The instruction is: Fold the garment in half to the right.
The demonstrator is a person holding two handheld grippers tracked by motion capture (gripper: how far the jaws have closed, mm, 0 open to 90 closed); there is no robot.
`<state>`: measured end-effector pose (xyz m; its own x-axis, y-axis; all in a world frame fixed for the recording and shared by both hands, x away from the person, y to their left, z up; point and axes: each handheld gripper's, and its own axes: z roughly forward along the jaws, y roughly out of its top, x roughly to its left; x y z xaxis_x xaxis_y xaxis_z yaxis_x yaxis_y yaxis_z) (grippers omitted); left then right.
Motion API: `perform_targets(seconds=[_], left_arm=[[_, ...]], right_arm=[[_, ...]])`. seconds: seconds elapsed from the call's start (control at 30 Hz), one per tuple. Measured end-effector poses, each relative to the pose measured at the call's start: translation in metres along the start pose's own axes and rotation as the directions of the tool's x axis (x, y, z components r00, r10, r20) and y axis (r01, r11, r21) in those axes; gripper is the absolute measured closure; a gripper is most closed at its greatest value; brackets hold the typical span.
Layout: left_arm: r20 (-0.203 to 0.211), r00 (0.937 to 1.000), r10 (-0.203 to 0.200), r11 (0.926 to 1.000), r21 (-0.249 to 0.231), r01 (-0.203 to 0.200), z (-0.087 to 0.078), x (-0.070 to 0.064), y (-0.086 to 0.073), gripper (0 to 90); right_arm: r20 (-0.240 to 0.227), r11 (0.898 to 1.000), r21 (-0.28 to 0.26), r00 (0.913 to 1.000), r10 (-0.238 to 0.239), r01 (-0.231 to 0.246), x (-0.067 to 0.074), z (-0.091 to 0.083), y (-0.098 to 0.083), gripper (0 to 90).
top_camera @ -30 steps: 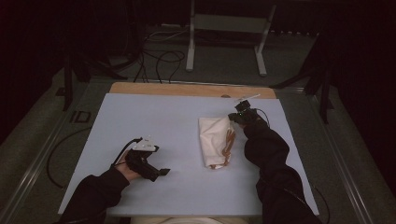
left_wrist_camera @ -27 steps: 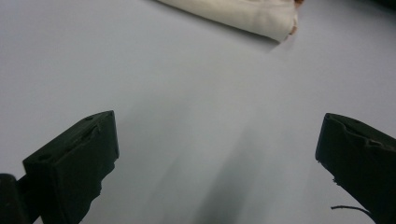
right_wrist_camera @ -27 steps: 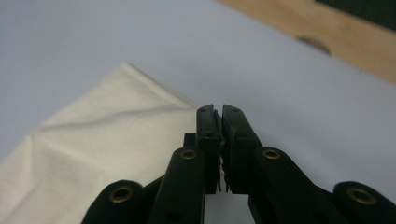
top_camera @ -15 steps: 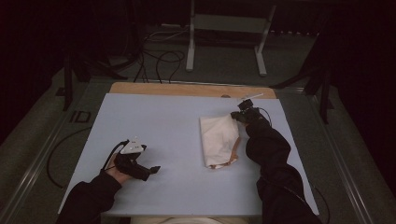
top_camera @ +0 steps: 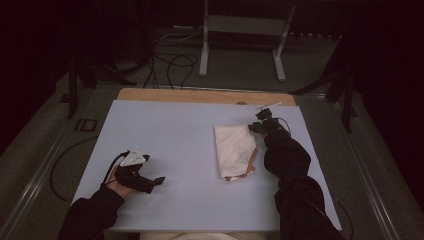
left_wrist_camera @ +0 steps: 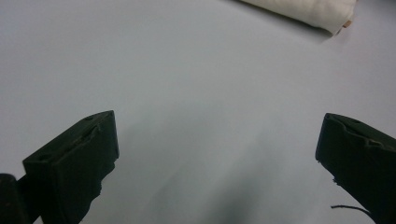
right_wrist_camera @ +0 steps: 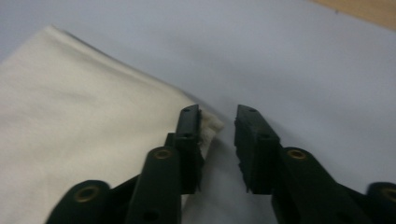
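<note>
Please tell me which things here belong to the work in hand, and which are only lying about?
In the work: folded cream cloth; right gripper, jaws just opened, one still touching the cloth's corner.

Lying about: left gripper, open over bare table; metal stand; floor cables.

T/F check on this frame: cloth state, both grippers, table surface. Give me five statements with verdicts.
1. The folded cream cloth lies on the table's right half. True.
2. The left gripper holds the cloth. False: its jaws stand wide open over bare table, well away from the cloth.
3. The right gripper sits at the cloth's far right corner. True.
4. The right gripper is clamped shut on the cloth. False: its jaws have just been opening; a gap shows, and the corner lies beside one jaw.
5. The table is bare wood all over. False: a pale blue sheet covers it, leaving a wood strip at the far edge.
</note>
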<state>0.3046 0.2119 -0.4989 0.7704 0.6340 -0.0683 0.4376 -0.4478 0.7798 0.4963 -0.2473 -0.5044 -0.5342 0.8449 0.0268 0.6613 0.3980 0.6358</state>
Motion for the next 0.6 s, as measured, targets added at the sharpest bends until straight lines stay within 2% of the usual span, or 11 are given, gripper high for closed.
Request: perform_targets(seconds=[0.13,0.4,0.6], left_arm=[[0.006,1.0000,-0.003,1.0000,0.000,0.003,-0.002,0.001,-0.001,0.4],[0.011,0.9999,-0.002,1.0000,0.006,0.002,-0.007,0.003,-0.005,0.4],[0.007,1.0000,-0.005,1.0000,0.006,0.005,-0.011,0.004,-0.009,0.4]], right_arm=[[0.003,1.000,0.031,1.0000,0.004,-0.004,-0.001,0.002,-0.003,64.8],[-0.009,0.999,-0.021,0.9996,0.026,-0.026,0.000,-0.012,0.005,47.3],[-0.055,0.999,-0.048,0.9984,0.016,-0.019,0.010,-0.021,0.012,39.7]])
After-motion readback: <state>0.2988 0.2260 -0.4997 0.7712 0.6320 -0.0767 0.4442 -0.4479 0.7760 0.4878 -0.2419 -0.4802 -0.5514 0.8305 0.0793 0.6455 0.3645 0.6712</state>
